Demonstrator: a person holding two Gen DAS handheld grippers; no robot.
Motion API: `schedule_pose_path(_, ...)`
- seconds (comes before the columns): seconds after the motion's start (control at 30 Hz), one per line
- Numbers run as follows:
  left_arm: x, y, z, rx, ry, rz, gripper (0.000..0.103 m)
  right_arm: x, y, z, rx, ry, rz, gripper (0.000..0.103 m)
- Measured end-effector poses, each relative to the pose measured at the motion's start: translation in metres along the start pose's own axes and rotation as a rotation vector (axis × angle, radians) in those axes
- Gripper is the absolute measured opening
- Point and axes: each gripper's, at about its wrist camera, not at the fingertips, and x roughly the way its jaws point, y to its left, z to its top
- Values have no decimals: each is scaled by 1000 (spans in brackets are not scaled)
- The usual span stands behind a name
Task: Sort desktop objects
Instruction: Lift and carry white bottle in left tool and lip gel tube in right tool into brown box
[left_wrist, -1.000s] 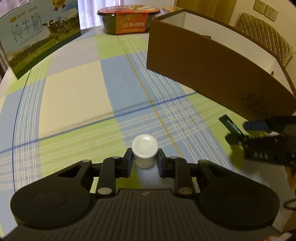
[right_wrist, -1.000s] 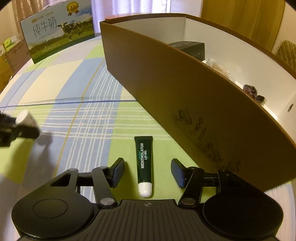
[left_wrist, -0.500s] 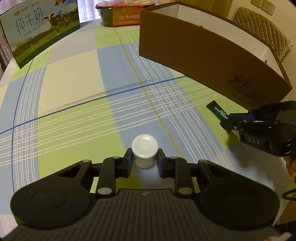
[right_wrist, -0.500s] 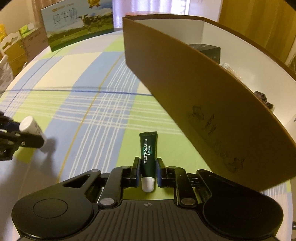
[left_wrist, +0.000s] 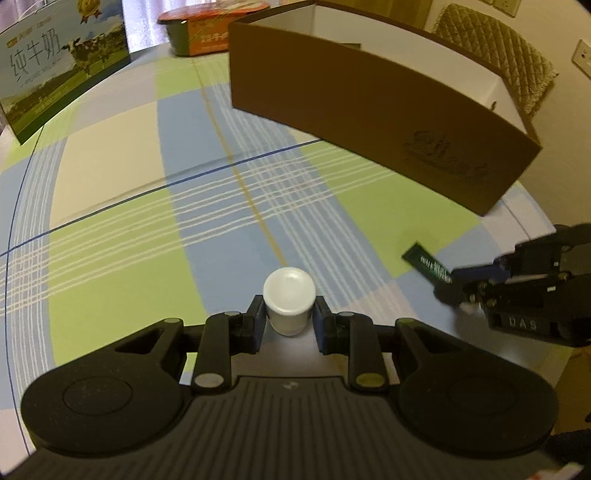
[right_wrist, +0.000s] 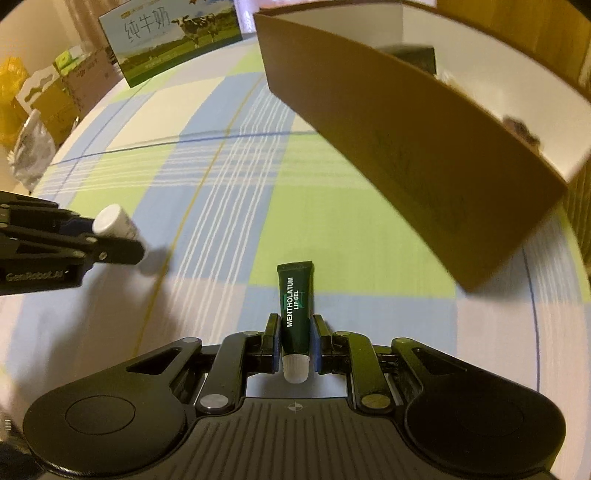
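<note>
My left gripper (left_wrist: 289, 320) is shut on a small white capped bottle (left_wrist: 289, 299), held above the checked tablecloth. From the right wrist view the same bottle (right_wrist: 114, 221) shows at the left, clamped in the left gripper (right_wrist: 122, 242). My right gripper (right_wrist: 294, 343) is shut on a dark green lip gel tube (right_wrist: 295, 302) with a white cap, lifted off the cloth. In the left wrist view that tube (left_wrist: 426, 262) sticks out of the right gripper (left_wrist: 456, 286) at the right edge. A large brown cardboard box (left_wrist: 369, 110) with white inside stands ahead; the same box (right_wrist: 406, 129) fills the upper right.
A milk carton box (left_wrist: 55, 70) stands at the far left and a dark food bowl (left_wrist: 207, 29) at the far end. Dark items (right_wrist: 410, 55) lie inside the brown box. Cardboard boxes and bags (right_wrist: 48, 99) sit beyond the table's left edge. A quilted chair (left_wrist: 498, 66) is behind the box.
My right gripper closed on the lip gel tube and lifted it off the cloth. Both grippers have drawn back and up from the box. The left grip on the bottle is unchanged.
</note>
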Motion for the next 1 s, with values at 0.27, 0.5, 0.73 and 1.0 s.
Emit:
schedule_pose_path(0.27, -16, -21, 16, 27, -46, -35, 22, -36, -14, -13, 86, 9, 115, 13)
schedule_pose_path(0.5, -33, -40, 39, 45, -105, -77, 22, -85, -24, -5, 94, -78, 149, 13)
schedule_pose_path(0.73, -54, -59, 68, 65, -182, -129, 22, -124, -43, 9, 111, -161, 143, 13)
schedule_pose_path(1.0, -65, -78, 102, 93, -259, -156, 22, -156, -76, 32, 123, -254, 112, 13)
